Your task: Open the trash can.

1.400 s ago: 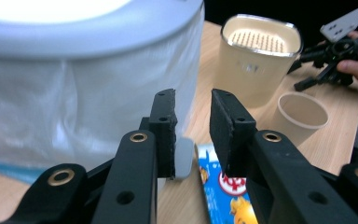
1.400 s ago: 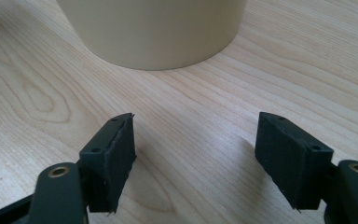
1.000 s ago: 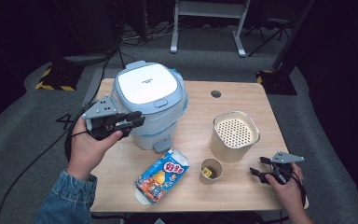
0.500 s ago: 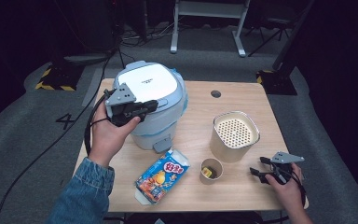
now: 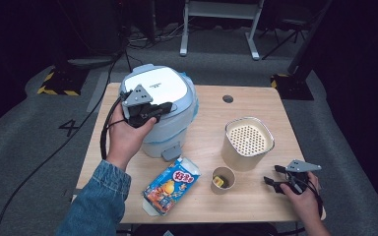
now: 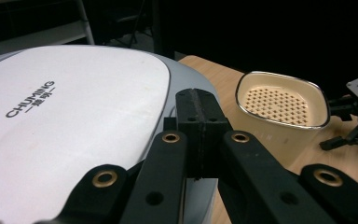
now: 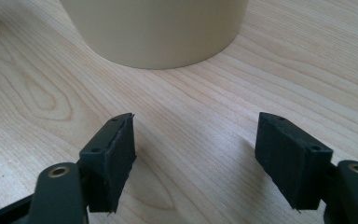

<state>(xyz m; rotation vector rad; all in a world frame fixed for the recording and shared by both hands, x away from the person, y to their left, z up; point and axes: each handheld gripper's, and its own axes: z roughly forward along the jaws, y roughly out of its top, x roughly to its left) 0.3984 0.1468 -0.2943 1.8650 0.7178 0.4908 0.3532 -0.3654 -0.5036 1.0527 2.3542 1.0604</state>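
A white-lidded, pale blue cooker (image 5: 163, 96) stands at the table's back left; its lid (image 6: 74, 116) reads CHUMING. My left gripper (image 5: 166, 109) lies over the lid's front edge and points right. Its jaws have just been closing and now stand shut, the pads (image 6: 199, 107) pressed together with nothing between them. A cream container (image 5: 248, 140) with a perforated insert stands right of centre, also seen past the lid (image 6: 282, 100). My right gripper (image 5: 271, 180) rests low at the front right, open (image 7: 193, 140) and empty, facing the container's base (image 7: 158, 28).
A small paper cup (image 5: 223, 179) with something yellow inside stands in front of the container. A blue and orange carton (image 5: 172, 184) lies flat near the front edge. The wooden table (image 5: 256, 105) has a round hole (image 5: 228, 99) at the back.
My left hand has moved right from beside the cooker to over its lid, and its jaws have closed. The right hand has stayed put.
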